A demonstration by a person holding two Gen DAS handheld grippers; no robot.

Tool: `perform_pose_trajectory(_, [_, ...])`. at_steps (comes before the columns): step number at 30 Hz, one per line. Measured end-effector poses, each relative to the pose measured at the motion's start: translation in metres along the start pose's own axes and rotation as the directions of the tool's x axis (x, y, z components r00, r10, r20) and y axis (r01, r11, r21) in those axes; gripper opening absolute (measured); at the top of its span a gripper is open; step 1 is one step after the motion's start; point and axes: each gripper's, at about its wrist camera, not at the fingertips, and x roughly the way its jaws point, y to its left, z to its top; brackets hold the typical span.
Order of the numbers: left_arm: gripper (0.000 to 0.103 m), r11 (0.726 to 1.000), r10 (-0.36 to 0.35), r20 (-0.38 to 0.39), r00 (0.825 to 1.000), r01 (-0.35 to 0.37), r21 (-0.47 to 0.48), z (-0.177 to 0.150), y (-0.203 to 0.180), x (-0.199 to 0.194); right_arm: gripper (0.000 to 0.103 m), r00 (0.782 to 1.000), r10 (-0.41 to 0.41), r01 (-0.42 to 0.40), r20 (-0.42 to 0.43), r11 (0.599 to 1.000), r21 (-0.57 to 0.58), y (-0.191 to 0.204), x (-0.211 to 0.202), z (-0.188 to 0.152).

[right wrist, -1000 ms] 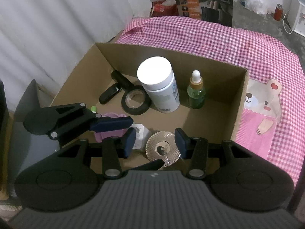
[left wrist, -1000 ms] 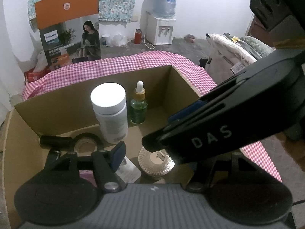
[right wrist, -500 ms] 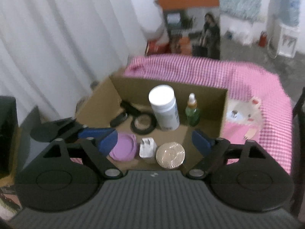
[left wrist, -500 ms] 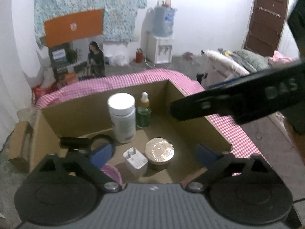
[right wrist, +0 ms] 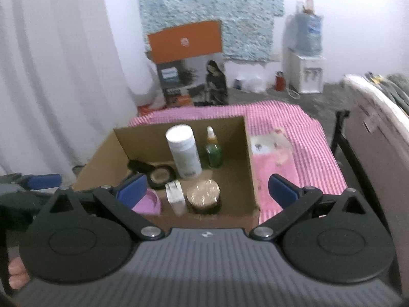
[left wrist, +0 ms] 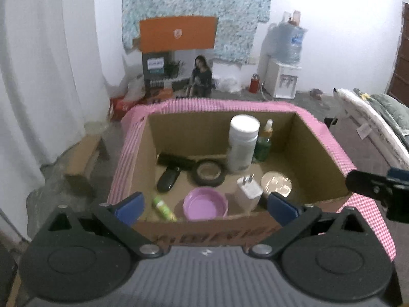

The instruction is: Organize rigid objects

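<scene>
A cardboard box (left wrist: pixel 138 158) (right wrist: pixel 251 158) stands on the pink checked cloth. Inside it are a white bottle (left wrist: pixel 241 143) (right wrist: pixel 184 153), a green dropper bottle (left wrist: pixel 264 140) (right wrist: pixel 213 151), a black tape roll (left wrist: pixel 207 172) (right wrist: pixel 161 176), a purple bowl (left wrist: pixel 205 206) (right wrist: pixel 148 203), a white charger plug (left wrist: pixel 249 192) (right wrist: pixel 175 197), a gold-lidded jar (left wrist: pixel 277 183) (right wrist: pixel 203 194), a black handle (left wrist: pixel 168 176) and a green tube (left wrist: pixel 163 208). My left gripper (left wrist: pixel 205 203) is open and empty, held back above the box's near wall. My right gripper (right wrist: pixel 205 189) is open and empty, also back from the box.
The pink checked cloth (right wrist: pixel 301 153) covers the table to the right of the box. A dark chair back (right wrist: pixel 370 158) stands at the right. A water dispenser (left wrist: pixel 281 76), a printed carton (left wrist: pixel 176 76) and white curtains (right wrist: pixel 51 76) stand behind.
Both grippers have drawn back and up out of the box. The right gripper has opened and left the gold-lidded jar standing in the box.
</scene>
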Motion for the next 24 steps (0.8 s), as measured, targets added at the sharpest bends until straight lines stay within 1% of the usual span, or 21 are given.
perform_pose_trajectory(3, [0.103,0.999,0.027,-0.027,0.999,-0.028,-0.015,-0.009,0.008,0.004,0.102,0.999,-0.017,0.018,-0.034,1.0,0.013,0.002,0.007,-0.013])
perform_pose_trajectory(6, [0.103,0.999,0.04,-0.062,0.997,-0.042,-0.024,-0.014,0.012,0.009,0.102,0.996,-0.028,0.026,-0.083,1.0,-0.016,0.01,0.021,-0.023])
perform_pose_trajectory(10, [0.103,0.997,0.078,-0.082,0.994,-0.079,-0.005,-0.017,0.012,0.013,0.102,0.992,-0.006,0.004,-0.125,1.0,-0.02,0.021,0.038,-0.025])
perform_pose_trajectory(16, [0.103,0.997,0.08,-0.101,0.992,-0.08,0.009,-0.017,0.01,0.015,0.102,0.986,-0.003,-0.002,-0.164,1.0,-0.03,0.028,0.051,-0.028])
perform_pose_trajectory(24, [0.103,0.996,0.087,-0.105,0.991,-0.086,0.012,-0.013,0.01,0.019,0.102,0.984,-0.009,0.004,-0.18,1.0,-0.025,0.027,0.06,-0.028])
